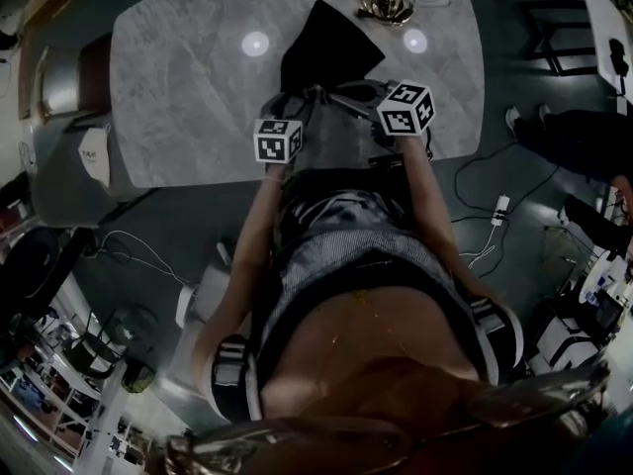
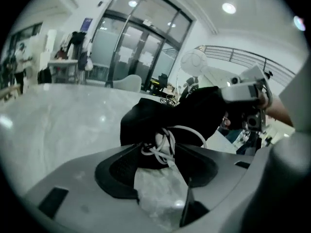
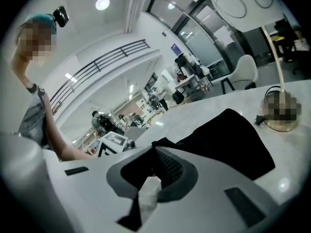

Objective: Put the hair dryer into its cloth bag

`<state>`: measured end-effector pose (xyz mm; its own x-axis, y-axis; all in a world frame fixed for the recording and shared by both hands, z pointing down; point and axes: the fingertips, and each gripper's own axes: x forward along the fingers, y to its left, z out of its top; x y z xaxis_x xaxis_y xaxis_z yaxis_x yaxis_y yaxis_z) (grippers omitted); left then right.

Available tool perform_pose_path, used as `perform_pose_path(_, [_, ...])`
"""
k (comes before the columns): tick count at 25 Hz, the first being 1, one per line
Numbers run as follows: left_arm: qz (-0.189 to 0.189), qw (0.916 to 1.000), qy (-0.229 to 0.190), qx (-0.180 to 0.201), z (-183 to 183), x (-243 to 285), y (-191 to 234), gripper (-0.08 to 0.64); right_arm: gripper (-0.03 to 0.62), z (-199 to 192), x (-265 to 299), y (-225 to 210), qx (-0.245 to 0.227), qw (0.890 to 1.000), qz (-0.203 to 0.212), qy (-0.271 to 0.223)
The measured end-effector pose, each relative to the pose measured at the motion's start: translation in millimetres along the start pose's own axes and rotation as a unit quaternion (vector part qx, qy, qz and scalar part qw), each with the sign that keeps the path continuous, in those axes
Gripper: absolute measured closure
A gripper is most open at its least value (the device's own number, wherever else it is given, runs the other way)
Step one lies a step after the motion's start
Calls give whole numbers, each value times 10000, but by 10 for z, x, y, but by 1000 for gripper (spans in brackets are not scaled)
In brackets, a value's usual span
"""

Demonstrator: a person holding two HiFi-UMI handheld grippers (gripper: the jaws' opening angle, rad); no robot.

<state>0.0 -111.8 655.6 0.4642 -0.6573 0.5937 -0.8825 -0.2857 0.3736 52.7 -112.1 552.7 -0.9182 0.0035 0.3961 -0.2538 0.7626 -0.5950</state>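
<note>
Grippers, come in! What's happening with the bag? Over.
Left gripper open, cord between jaws. Right gripper shut on bag. Dryer not seen. Nothing blocking.

No word, number or brand can be read anywhere. The left cube (image 1: 278,141) on the left gripper (image 2: 166,148) and the right cube (image 1: 406,109) on the right gripper (image 3: 154,155) bear only black-and-white square patterns. A blue sign (image 2: 87,24) far ahead of the left gripper, and a purple sign (image 3: 174,48) far ahead of the right gripper, are too small to read.
</note>
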Motion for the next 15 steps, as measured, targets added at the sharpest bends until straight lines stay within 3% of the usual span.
perform_pose_path(3, [686,9921,-316,1000,117,-165,57,347,522,66,-31,-57,191,9997,-39,-166])
perform_pose_path(5, [1171,9773,-453,1709,186,-189,81,347,522,80,-34,-61,224,9995,-34,-198])
perform_pose_path(7, [1369,9649,-325,2219,209,-76,50,347,522,85,-35,-42,209,9996,-3,-197])
perform_pose_path(15, [1945,9537,16,2294,331,393,323,319,522,54,-71,-5,166,9996,29,-205])
